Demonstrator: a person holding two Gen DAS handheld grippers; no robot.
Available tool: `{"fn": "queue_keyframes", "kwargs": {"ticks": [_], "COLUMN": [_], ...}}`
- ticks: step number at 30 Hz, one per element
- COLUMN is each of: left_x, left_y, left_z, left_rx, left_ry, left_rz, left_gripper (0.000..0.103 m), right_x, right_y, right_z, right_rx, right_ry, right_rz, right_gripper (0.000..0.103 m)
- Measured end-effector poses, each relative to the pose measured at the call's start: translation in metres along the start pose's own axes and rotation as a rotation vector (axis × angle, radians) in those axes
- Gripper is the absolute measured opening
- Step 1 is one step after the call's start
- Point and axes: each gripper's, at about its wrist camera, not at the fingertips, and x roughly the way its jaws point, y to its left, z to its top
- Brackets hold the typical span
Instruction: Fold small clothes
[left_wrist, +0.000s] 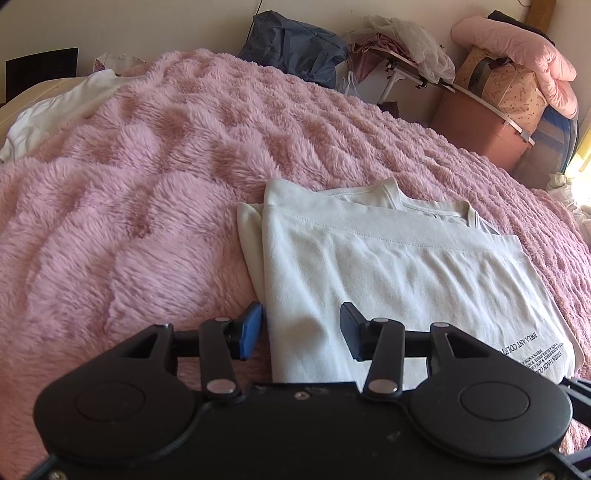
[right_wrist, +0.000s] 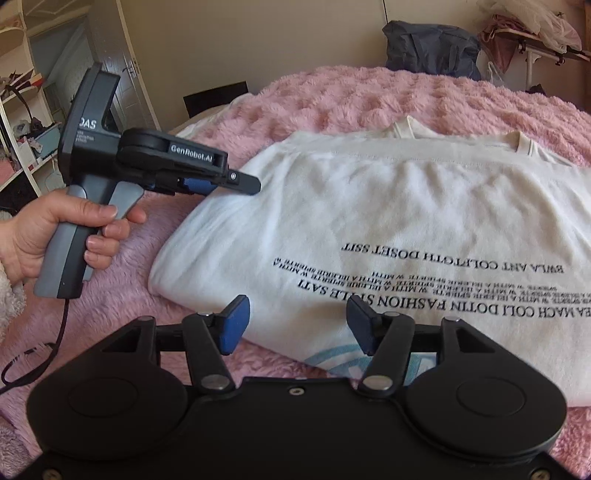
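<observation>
A folded white T-shirt (left_wrist: 388, 269) with black printed lettering lies on a fluffy pink blanket (left_wrist: 129, 203). My left gripper (left_wrist: 301, 328) hovers open over the shirt's near left corner, with the shirt's left edge under the gap and neither pad pressing on it. In the right wrist view the same T-shirt (right_wrist: 388, 206) fills the middle. My right gripper (right_wrist: 299, 325) stands open above its near edge, with the cloth lying below the gap. A hand (right_wrist: 55, 225) holds the left gripper (right_wrist: 247, 184), whose tip sits at the shirt's left side.
Another white garment (left_wrist: 55, 110) lies at the blanket's far left. Behind the bed are a dark blue bag (left_wrist: 295, 48), a brown box (left_wrist: 476, 125) and pink bedding (left_wrist: 517, 48) piled on clutter. Shelves (right_wrist: 22, 110) stand at the far left in the right wrist view.
</observation>
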Motion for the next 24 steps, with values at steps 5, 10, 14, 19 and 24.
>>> {"fn": "queue_keyframes", "kwargs": {"ticks": [5,10,14,19,24], "left_x": [-0.017,-0.011,0.012,0.038,0.042], "left_y": [-0.011,-0.022,-0.031,-0.016,-0.01], "left_z": [0.015,0.02,0.017,0.008,0.002], "left_rx": [0.003,-0.013,0.017,-0.04,-0.06], "left_ry": [-0.084,-0.097,-0.056,0.001,-0.01], "left_rz": [-0.017,-0.091,-0.091,-0.089,-0.111], "left_gripper": [0.048,0.049,0.049,0.049,0.05], "right_x": [-0.004,0.026,0.061,0.1,0.123], "right_y": [-0.031,-0.081,-0.111,-0.13,-0.14], "right_z": [0.042,0.085,0.107,0.124,0.123], "right_rx": [-0.027,-0.021,0.0,-0.043,-0.109], "right_ry": [-0.098,-0.163,-0.165,-0.128,-0.057], "right_rz": [-0.125,-0.319,-0.427,-0.539,-0.587], "right_gripper": [0.06,0.06,0.06,0.06,0.059]}}
